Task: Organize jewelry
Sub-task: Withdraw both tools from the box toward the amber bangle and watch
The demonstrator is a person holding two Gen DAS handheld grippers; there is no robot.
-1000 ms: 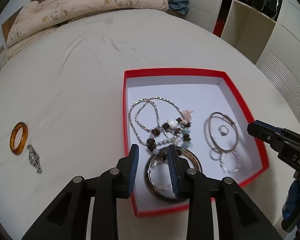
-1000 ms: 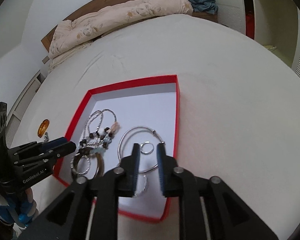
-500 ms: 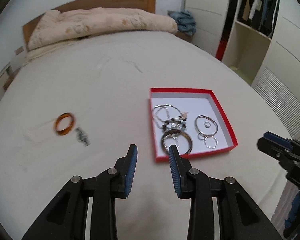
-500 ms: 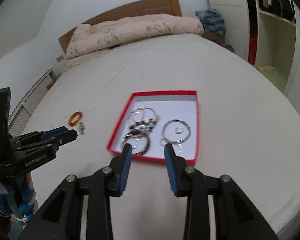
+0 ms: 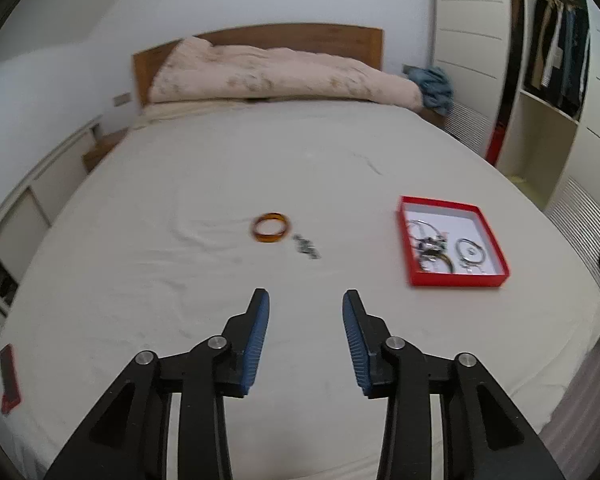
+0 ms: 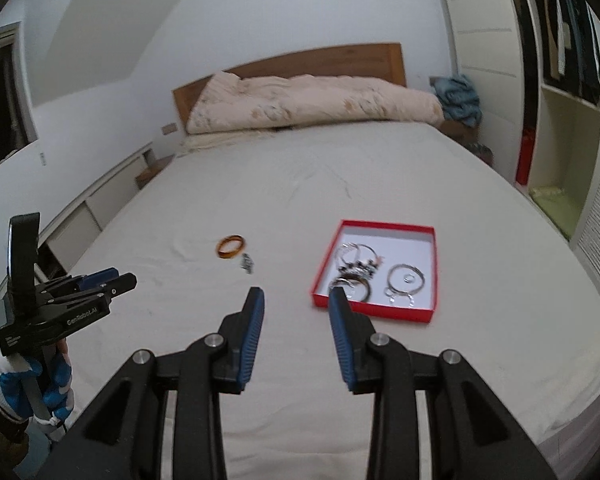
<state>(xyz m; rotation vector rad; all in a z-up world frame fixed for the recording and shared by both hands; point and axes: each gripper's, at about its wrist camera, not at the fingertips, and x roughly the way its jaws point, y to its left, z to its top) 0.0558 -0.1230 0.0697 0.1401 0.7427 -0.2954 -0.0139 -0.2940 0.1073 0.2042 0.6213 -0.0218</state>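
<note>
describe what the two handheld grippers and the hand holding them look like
Both are black two-finger tools with silver pivot bolts and ribbed blue pads: the left gripper and the right gripper. From the right wrist view, the left gripper's body carries white lettering, partly legible as GenRobot.AI, and a flat black upright piece on top. The hand under it wears a white and blue glove.

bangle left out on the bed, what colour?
Amber-orange bangle, translucent-looking; clearest in the left wrist view.
</note>
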